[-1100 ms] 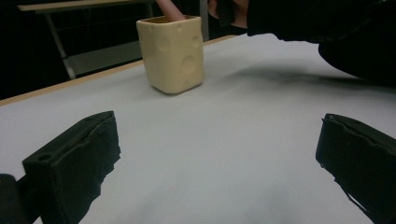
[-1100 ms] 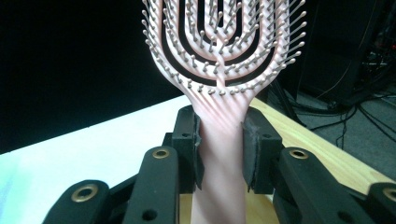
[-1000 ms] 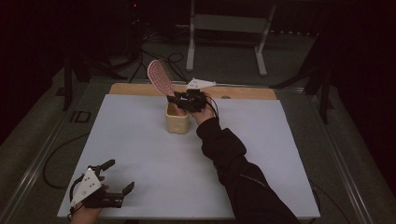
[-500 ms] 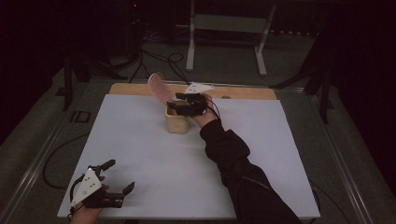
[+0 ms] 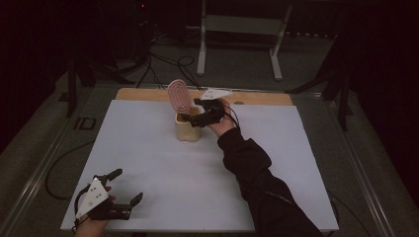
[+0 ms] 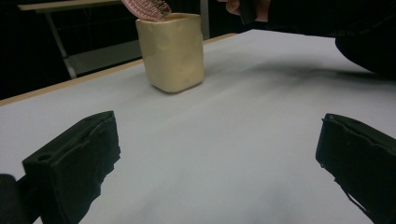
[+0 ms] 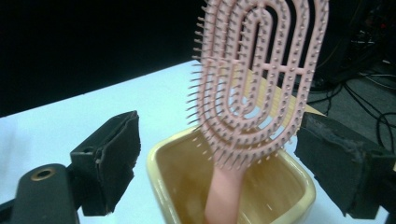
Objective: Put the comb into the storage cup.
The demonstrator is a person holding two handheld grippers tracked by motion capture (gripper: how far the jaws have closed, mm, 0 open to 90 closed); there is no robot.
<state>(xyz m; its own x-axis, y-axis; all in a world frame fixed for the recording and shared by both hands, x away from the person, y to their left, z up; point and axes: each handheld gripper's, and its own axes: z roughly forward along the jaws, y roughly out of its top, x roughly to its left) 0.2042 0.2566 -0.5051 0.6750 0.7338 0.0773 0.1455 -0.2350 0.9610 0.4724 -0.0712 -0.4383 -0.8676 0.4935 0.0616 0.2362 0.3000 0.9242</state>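
Pink hairbrush stands handle-down in cream cup: light, stiff plastic, best gripped by the handle; right gripper jaws have just been opening, clear of it; left gripper wide open, empty

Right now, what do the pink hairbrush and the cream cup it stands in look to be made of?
The pink hairbrush looks like moulded plastic with a matte finish: its open looped head, bristles and handle are all one colour. The cream cup looks like glazed ceramic, though plastic or silicone is possible: thick rounded rim, slightly uneven walls, a soft sheen inside.
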